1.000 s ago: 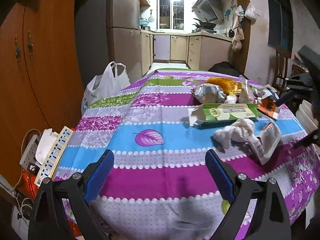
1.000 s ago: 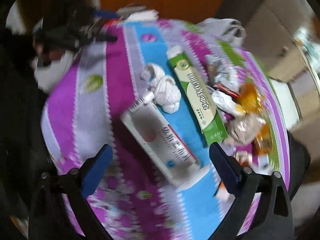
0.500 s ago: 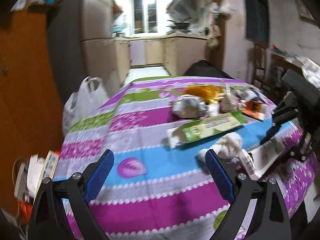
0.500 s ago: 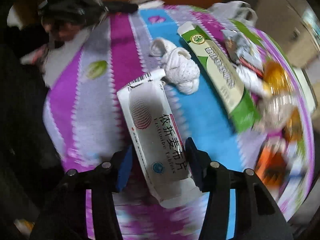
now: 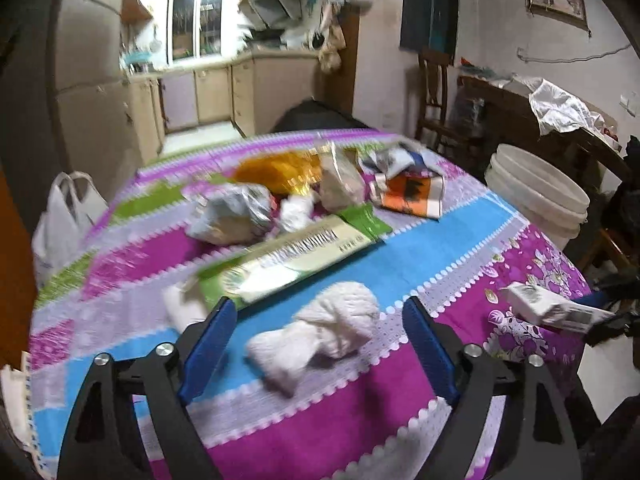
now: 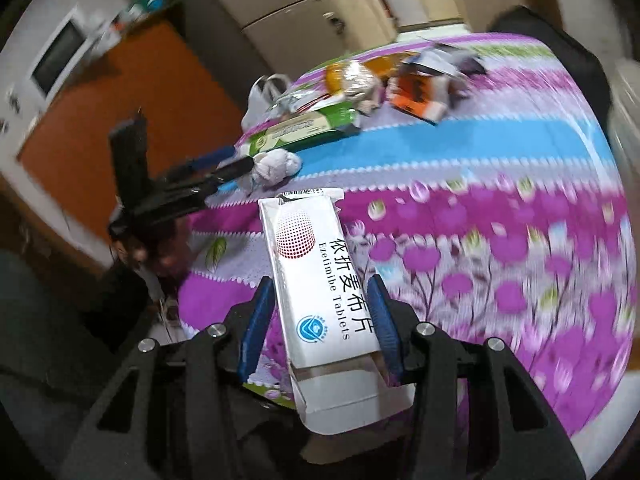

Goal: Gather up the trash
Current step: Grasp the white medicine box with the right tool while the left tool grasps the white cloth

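Right wrist view: the right gripper (image 6: 322, 322) is seen clamped on a white tablet box (image 6: 316, 280), its blue pads pressed against the box's long sides. The box is lifted clear of the striped tablecloth (image 6: 500, 152), and its near end flap hangs open below the jaws, partly hidden by the gripper body. The far part of the table is smeared by motion blur, so the heap of wrappers (image 6: 416, 80) there can only be made out as orange, white and silver shapes. A person's face at the left edge is dark and blurred.

Left wrist view: the left gripper (image 5: 316, 344) is held over the table with its jaws spread, having just been closing a little; a crumpled white tissue wad (image 5: 328, 332) lies on the cloth between the fingers, untouched by either pad as far as can be seen. Just beyond it lies a long green carton (image 5: 296, 256), its print blurred. A white bucket (image 5: 536, 188) stands beside the table at the right — its base is cut off by the table edge. A white plastic bag (image 5: 64, 216) hangs at the left, half hidden behind the cloth. The tablet box appears again at the right edge, its holder mostly out of frame.
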`<state>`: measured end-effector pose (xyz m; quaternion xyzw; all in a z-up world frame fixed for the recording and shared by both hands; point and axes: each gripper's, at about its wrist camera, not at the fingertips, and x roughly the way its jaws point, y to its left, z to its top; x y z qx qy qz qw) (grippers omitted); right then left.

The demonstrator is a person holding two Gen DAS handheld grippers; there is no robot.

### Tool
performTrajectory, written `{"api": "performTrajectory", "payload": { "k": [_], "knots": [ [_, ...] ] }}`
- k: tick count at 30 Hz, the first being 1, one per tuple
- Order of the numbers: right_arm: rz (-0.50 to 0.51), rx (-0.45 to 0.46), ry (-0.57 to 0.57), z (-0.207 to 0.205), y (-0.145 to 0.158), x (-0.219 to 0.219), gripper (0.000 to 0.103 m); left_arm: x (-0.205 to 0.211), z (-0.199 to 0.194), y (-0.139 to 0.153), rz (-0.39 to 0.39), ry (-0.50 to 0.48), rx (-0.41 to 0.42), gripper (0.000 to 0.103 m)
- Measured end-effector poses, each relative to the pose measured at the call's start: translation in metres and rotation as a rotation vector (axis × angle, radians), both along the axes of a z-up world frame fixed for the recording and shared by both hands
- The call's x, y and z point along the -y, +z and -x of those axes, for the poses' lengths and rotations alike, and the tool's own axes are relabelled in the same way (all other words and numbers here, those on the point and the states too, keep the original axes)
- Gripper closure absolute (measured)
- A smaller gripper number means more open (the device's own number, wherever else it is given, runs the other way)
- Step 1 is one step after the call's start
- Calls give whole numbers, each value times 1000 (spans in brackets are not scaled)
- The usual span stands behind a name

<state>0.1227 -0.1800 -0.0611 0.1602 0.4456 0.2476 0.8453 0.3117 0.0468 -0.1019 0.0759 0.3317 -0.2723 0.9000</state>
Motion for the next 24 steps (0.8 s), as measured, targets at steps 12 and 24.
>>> {"api": "performTrajectory", "payload": {
  "k": [12,24],
  "knots": [
    [-49,31,-114,-10,7,10,56,16,-2,-20,-16,0,-79,60],
    [0,17,-275,-26,13,11,57,-15,48,36,38,262,-40,61]
  ]
}}
